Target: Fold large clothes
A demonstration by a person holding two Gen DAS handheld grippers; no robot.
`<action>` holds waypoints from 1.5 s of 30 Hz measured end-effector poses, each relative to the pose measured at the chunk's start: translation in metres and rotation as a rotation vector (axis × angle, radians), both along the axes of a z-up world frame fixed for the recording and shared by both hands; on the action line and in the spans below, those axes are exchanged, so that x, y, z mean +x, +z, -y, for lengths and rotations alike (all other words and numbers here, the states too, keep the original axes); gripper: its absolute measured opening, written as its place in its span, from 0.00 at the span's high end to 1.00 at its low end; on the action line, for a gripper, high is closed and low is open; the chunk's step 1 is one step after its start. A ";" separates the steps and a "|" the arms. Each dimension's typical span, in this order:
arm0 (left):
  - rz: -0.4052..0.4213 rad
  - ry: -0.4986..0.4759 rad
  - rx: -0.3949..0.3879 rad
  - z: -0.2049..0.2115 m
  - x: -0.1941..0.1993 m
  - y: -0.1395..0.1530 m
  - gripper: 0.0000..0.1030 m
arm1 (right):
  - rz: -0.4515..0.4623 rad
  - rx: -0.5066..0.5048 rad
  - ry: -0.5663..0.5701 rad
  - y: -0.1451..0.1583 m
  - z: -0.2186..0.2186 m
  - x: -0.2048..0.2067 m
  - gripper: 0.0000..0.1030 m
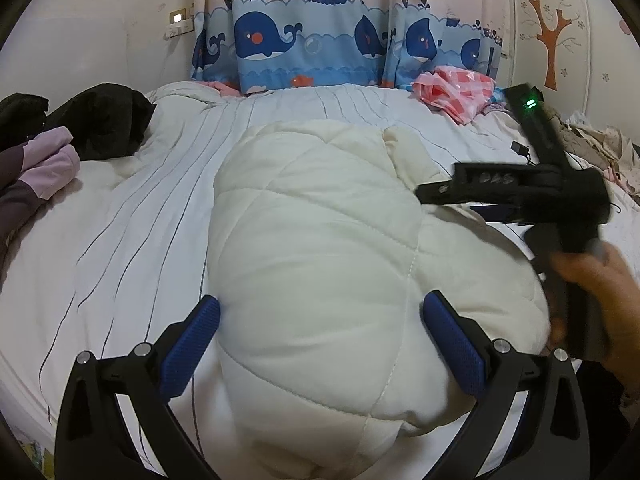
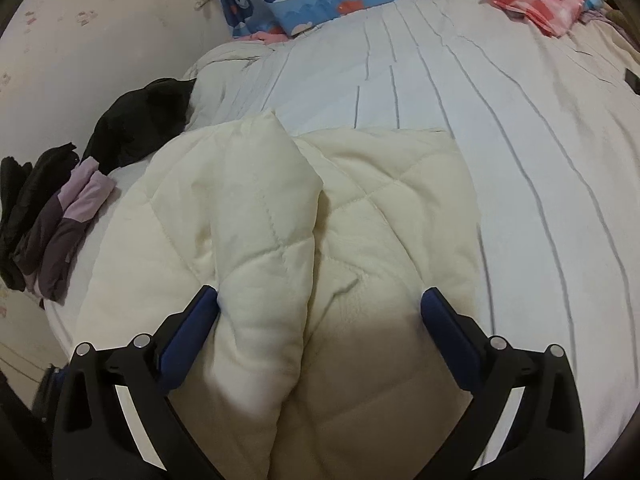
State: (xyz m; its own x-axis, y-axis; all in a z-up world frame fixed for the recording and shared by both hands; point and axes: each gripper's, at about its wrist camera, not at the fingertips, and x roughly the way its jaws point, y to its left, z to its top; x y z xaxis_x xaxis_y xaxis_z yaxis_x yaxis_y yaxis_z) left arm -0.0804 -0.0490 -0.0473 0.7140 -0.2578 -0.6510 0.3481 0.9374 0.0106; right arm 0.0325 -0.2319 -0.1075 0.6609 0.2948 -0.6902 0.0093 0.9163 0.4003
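Note:
A cream quilted padded garment (image 1: 320, 264) lies folded into a bundle on the white striped bed (image 1: 132, 216). My left gripper (image 1: 320, 320) is open, its blue pads (image 1: 192, 344) on either side of the bundle's near end. The right gripper's black body (image 1: 532, 192), held by a hand, hovers at the garment's right side. In the right wrist view the garment (image 2: 360, 220) lies below, with a folded sleeve (image 2: 260, 240) on top. My right gripper (image 2: 320, 316) is open, its blue pads (image 2: 448, 336) straddling the sleeve and the cloth beside it.
Black clothes (image 1: 104, 120) and a purple garment (image 1: 44, 168) lie at the bed's left edge, also in the right wrist view (image 2: 64, 216). A pink checked cloth (image 1: 456, 88) lies at the far right. A whale-print curtain (image 1: 312, 44) hangs behind the bed.

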 end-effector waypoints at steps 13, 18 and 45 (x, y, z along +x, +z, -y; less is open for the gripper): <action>0.033 0.008 0.060 0.010 -0.007 -0.003 0.05 | 0.003 -0.195 -0.016 -0.009 -0.026 -0.081 0.06; 0.023 0.014 0.054 0.009 -0.007 0.000 0.05 | -0.002 -0.289 -0.073 0.003 -0.043 -0.089 0.06; 0.019 0.166 0.110 -0.024 -0.129 0.083 0.06 | 0.070 -0.342 -0.059 0.077 -0.088 -0.235 0.06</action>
State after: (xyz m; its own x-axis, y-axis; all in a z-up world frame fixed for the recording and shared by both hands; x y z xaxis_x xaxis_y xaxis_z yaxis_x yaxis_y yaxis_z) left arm -0.2098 -0.0248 0.0353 0.7534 -0.0631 -0.6545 0.1874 0.9747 0.1217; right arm -0.2025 -0.1442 -0.0309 0.7190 0.0143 -0.6949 0.0496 0.9962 0.0719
